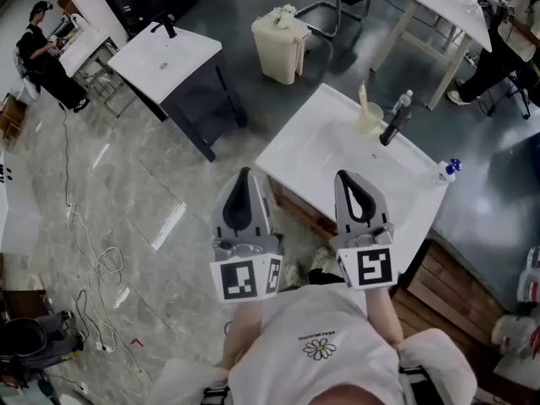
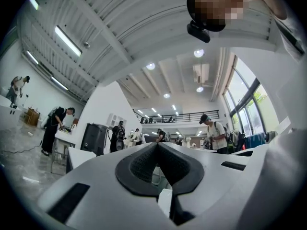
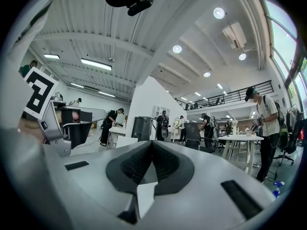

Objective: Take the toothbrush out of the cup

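Left claw point(image 1: 245, 177): I see its jaws pressed together at the tips, with nothing between them. It hangs over the floor, just left of the near sink's corner.
Right claw point(image 1: 346, 180): its jaws are closed tight too, and it is empty. It sits over the near edge of that sink.
Claws, count: two, side by side, each with one marker cube at the back.
Toothbrush point(image 1: 364, 98): one, standing upright in the cup, well apart from both claws.
Cup point(image 1: 369, 121): one, pale, on the far side of the near sink, just left of the tap.
Taps: two, both black. One point(image 1: 393, 127) is on the near sink and one point(image 1: 165, 27) is on the far sink.
Bottles: two. A clear one point(image 1: 404, 101) stands just behind the near tap, and a blue-topped one point(image 1: 450, 170) stands at the sink's right edge.
Sinks: two, both white. I have the near one point(image 1: 329, 152) ahead of me and the far one point(image 1: 160, 59) up left.
Bin point(image 1: 280, 47): one, cream, on the floor beyond the near sink.
People: two in the head view. One point(image 1: 42, 53) is top left and one point(image 1: 504, 39) is top right.
Cables point(image 1: 94, 261): loose loops on the floor to my left.
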Demonstrator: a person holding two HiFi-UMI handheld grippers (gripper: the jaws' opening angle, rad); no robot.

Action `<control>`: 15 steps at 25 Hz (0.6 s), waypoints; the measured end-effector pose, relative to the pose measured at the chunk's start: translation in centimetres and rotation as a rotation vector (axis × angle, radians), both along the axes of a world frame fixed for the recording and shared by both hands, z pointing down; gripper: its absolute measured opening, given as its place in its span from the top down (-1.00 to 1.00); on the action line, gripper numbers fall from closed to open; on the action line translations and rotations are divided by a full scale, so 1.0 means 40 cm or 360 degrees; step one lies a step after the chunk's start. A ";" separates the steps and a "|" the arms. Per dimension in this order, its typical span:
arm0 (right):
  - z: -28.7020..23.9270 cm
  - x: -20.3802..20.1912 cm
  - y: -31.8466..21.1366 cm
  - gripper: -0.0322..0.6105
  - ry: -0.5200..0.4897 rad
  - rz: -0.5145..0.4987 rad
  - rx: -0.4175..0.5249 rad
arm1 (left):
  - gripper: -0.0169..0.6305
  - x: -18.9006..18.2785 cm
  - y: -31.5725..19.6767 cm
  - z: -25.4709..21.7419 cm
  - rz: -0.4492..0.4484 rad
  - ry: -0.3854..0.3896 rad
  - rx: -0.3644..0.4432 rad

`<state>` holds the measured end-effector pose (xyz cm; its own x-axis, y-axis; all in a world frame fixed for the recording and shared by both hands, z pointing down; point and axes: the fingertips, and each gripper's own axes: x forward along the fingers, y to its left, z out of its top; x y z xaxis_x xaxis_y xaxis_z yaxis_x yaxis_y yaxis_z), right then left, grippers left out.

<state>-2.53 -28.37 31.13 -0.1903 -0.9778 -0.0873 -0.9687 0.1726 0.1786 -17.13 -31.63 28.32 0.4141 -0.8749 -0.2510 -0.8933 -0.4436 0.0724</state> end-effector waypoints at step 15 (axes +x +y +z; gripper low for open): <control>0.017 0.147 -0.043 0.86 -0.0023 0.0108 -0.0016 | 0.90 0.158 -0.076 -0.006 0.0129 0.0040 -0.0019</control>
